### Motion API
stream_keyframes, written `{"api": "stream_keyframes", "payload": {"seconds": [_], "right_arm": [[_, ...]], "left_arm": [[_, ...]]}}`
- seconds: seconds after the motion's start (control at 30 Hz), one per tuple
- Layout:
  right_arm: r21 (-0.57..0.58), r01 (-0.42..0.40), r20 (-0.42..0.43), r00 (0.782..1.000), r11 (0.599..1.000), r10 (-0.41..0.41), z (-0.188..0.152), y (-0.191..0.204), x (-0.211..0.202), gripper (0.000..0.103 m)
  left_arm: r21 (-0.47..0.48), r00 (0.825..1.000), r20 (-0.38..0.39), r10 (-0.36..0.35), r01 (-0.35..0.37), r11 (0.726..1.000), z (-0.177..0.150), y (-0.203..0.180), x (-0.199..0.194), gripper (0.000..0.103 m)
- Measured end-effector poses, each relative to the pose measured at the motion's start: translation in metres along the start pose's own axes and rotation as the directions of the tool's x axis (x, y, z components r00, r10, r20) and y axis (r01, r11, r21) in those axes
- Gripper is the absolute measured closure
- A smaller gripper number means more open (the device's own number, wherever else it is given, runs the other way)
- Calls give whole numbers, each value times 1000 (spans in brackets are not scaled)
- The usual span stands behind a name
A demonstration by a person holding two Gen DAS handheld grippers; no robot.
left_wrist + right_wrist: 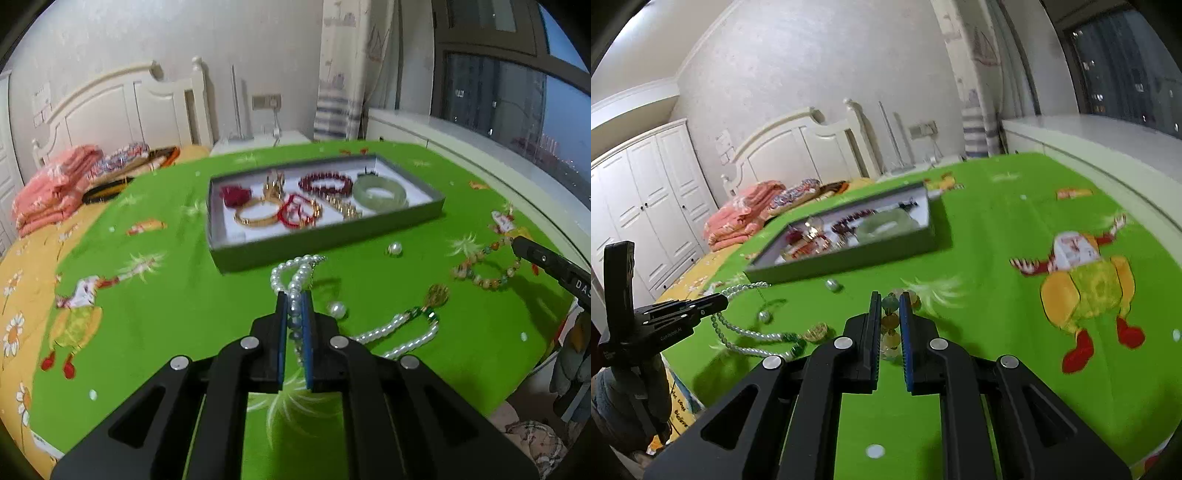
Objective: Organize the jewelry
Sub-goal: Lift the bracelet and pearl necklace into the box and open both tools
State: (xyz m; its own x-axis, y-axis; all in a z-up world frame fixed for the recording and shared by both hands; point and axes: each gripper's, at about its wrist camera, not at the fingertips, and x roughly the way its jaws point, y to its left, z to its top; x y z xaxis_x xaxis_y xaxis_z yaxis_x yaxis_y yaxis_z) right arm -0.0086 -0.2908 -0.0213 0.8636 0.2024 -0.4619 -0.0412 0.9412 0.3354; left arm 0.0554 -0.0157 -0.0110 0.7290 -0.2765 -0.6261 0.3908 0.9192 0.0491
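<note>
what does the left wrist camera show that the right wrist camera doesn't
Only the left wrist view shows the left claw shut on the pearl bracelet, and the whole multicoloured bead bracelet as a ring. Only the right wrist view shows the right claw shut on those coloured beads, plus the white wardrobe. Both show the grey tray of jewelry, the pearl necklace and the green cloth.

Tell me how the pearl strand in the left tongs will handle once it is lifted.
Probably floppy: the pearl strand droops in loops beyond the left tongs. It may slip, since only round beads sit between the pads. Its free loops will likely swing.
</note>
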Motion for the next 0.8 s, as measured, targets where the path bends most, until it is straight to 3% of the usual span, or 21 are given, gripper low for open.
{"api": "stream_keyframes", "payload": {"seconds": [0.53, 0.8], "right_arm": [[-92, 9, 84, 996, 996, -2, 39, 31, -25, 91], [-157, 20, 109, 994, 987, -3, 62, 48, -23, 91]], "left_arm": [[46, 988, 111, -108, 103, 994, 43, -4, -40, 95], [102, 984, 160, -81, 65, 993, 76, -1, -56, 95]]}}
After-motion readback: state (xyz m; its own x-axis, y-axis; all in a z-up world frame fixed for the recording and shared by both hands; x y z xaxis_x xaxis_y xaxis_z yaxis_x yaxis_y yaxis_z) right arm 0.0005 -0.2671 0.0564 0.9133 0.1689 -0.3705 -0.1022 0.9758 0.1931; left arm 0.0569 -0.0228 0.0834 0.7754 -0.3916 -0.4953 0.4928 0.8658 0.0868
